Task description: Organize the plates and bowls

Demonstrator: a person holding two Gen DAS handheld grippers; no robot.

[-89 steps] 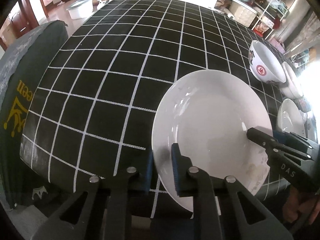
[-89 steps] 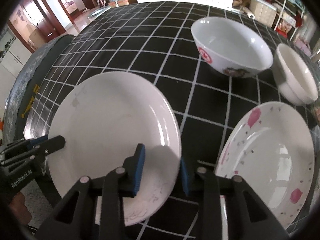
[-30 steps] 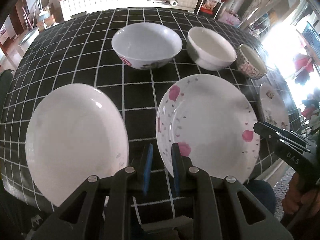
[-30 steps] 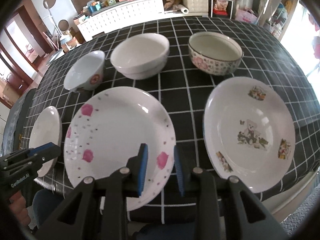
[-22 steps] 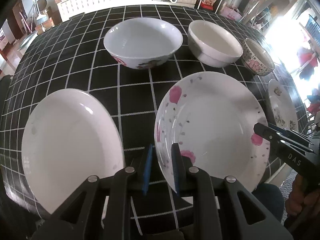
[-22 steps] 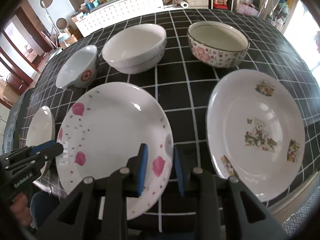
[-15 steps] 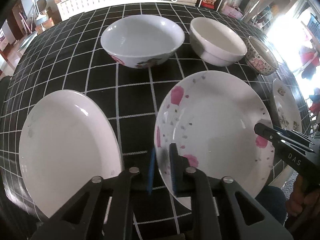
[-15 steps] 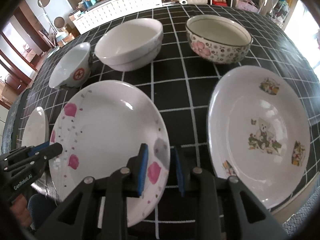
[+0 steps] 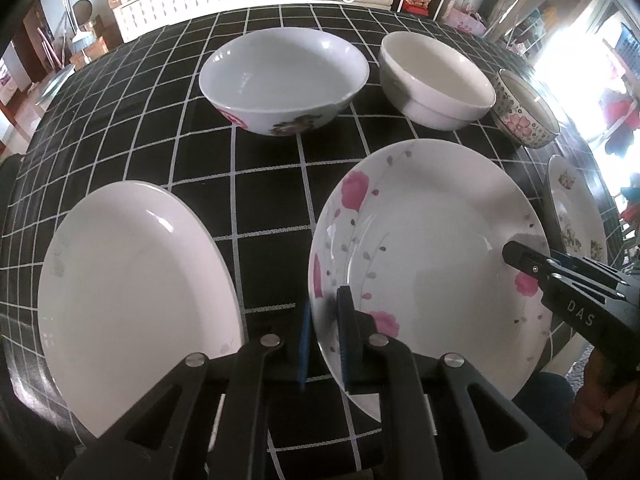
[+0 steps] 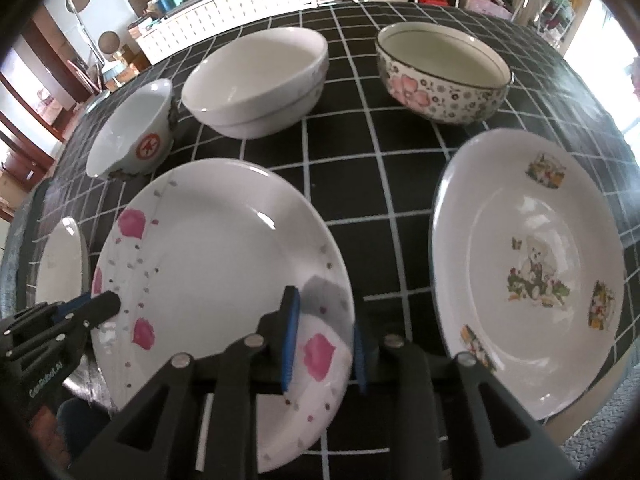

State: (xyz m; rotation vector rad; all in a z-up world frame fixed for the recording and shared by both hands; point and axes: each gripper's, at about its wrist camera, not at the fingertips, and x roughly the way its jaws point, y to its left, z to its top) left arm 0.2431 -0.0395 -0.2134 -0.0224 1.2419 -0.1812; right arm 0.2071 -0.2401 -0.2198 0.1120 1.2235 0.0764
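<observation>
Jaws, left gripper (image 9: 323, 332): pinched shut on the near-left rim of the pink-flower plate (image 9: 432, 256). Jaws, right gripper (image 10: 325, 340): straddling that plate's right rim and opening; pad contact hard to judge. Plate lies on the black checked tablecloth (image 9: 264, 208), between 1 plain white plate (image 9: 132, 296) and 1 bear-print plate (image 10: 532, 264). Behind: 3 bowls in a row.

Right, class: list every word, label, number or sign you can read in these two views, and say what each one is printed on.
"DAS": on the right gripper, seen from the left wrist.
"GenRobot.AI", first letters curving off and hard to make out: on the left gripper, seen from the right wrist.
Red round emblem on the small white bowl: a sign, too small to read.
Nothing else carries readable text.
</observation>
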